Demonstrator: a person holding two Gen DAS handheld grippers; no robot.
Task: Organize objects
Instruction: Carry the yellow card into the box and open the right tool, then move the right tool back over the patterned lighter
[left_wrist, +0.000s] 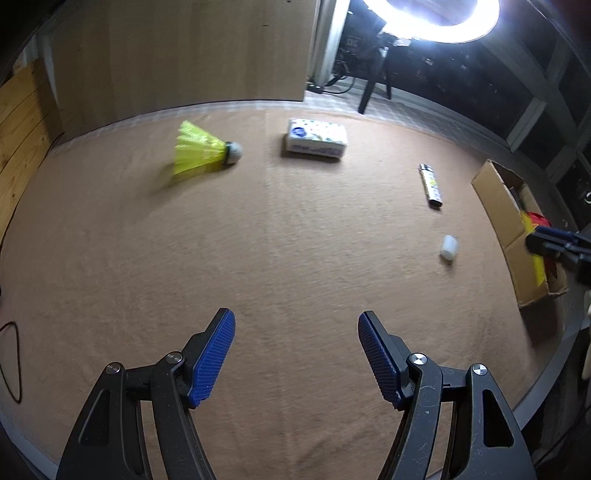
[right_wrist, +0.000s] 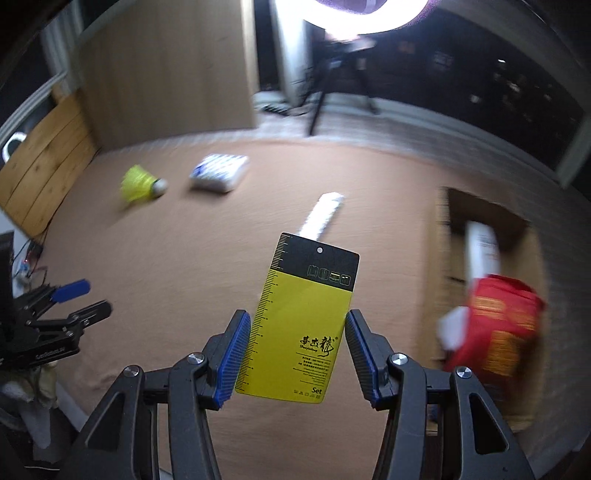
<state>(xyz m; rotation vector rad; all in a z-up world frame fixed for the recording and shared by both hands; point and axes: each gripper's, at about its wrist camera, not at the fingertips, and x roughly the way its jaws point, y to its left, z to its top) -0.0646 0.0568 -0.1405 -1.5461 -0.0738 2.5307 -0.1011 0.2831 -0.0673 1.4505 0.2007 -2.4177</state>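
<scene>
My right gripper (right_wrist: 297, 321) is shut on a yellow and black card (right_wrist: 295, 288) with a ruler scale, its pads pressing the card's two long edges above the brown table (right_wrist: 184, 258). To its right stands an open cardboard box (right_wrist: 484, 218) holding a red packet (right_wrist: 498, 325) and a white item (right_wrist: 480, 251). My left gripper (left_wrist: 295, 317) hangs open and empty over the near table. On the table lie a yellow shuttlecock (left_wrist: 207, 153), a tissue pack (left_wrist: 317, 138), a narrow printed stick (left_wrist: 430, 185) and a small white cylinder (left_wrist: 449, 247).
The cardboard box (left_wrist: 513, 236) sits at the table's right edge, with my right gripper (left_wrist: 554, 245) over it. A wooden panel (left_wrist: 184, 51) stands behind the table. A ring light (left_wrist: 432, 18) on a tripod glares at the back. A cable (left_wrist: 11, 362) lies at the left edge.
</scene>
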